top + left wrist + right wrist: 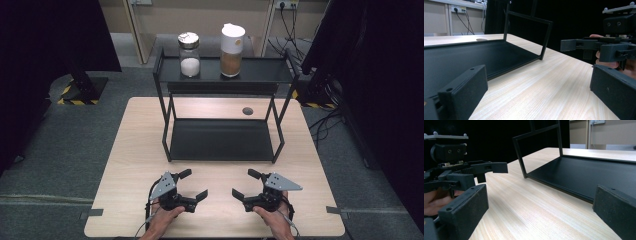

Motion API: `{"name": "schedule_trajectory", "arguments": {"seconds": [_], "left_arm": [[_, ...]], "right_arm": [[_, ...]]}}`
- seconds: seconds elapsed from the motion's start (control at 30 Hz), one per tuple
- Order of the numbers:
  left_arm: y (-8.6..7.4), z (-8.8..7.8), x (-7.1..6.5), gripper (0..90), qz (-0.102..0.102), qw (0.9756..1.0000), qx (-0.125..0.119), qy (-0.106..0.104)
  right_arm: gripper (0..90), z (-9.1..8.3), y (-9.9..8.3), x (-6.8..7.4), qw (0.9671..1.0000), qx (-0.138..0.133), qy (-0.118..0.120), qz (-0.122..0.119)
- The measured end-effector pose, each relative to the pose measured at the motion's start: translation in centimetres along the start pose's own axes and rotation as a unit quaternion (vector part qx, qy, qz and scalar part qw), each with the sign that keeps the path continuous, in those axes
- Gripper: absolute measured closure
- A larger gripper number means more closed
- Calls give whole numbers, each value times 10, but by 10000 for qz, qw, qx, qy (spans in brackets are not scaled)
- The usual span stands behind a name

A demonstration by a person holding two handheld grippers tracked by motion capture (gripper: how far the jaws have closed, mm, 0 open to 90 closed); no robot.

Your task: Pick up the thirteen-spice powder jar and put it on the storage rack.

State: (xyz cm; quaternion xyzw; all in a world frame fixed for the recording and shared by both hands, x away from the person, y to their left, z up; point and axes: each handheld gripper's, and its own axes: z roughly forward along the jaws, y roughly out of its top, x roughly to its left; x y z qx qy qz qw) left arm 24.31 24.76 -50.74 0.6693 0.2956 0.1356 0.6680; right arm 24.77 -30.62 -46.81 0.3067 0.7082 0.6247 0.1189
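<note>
A black two-tier metal rack (222,139) stands at the middle of a light wooden table (135,150). On its top shelf are a glass jar (189,60) with white contents and a metal lid, and a taller white-lidded container (232,50) with brown contents. My left gripper (195,184) rests near the table's front edge, open and holding nothing. My right gripper (245,183) faces it from the right, also open and holding nothing. The left gripper view has the right gripper (599,47) ahead and the rack's lower shelf (474,57) to the left. The right gripper view has the left gripper (466,172) ahead.
A dark round grommet (247,110) sits in the tabletop behind the rack. Dark curtains and stands flank the table, with cables (325,125) on the floor at the right. Bare wood lies between the rack and the two grippers.
</note>
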Motion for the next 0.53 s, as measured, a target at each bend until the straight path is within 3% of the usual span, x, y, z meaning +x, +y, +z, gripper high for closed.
{"name": "schedule_trajectory", "arguments": {"seconds": [0.53], "left_arm": [[0,0,0,9,8,10000,-8,8]], "right_arm": [[5,-1,0,-1,10000,-44,-2,34]]}}
